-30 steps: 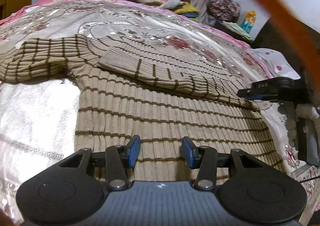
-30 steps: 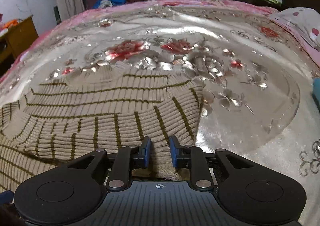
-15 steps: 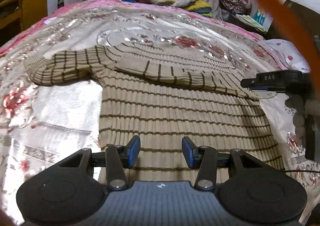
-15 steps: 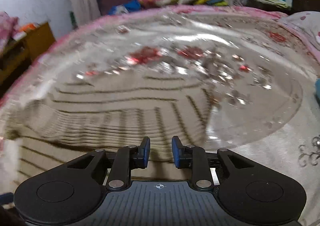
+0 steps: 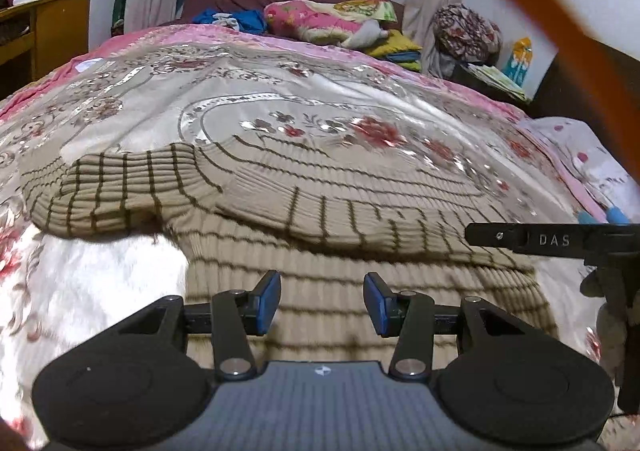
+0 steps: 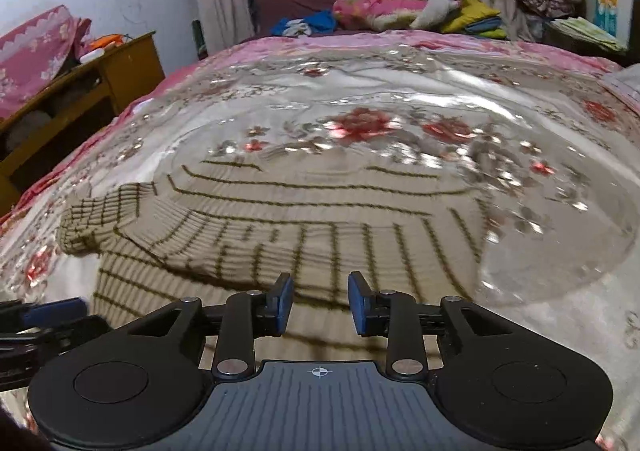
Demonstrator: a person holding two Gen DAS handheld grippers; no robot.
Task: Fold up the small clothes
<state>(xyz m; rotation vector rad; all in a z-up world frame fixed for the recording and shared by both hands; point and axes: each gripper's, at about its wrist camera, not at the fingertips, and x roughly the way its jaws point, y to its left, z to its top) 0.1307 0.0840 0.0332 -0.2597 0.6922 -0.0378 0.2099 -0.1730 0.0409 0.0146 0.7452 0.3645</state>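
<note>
Satin floral bedspread (image 5: 120,283) fills both views, the striped ribbed sweater (image 5: 340,251) spread flat on it. Left gripper (image 5: 322,305) hangs spread and empty above the sweater's hem. Right gripper (image 6: 319,304), whose jaws have just been opening with nothing between them, hovers over the folded-in sleeve (image 6: 320,251). The other sleeve (image 5: 116,191) stretches out leftward, nearer the left gripper, so likely its next fold.

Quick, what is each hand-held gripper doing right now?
Left hand-held gripper: open, holding nothing.
Right hand-held gripper: open, just been opening, nothing between its jaws.
</note>
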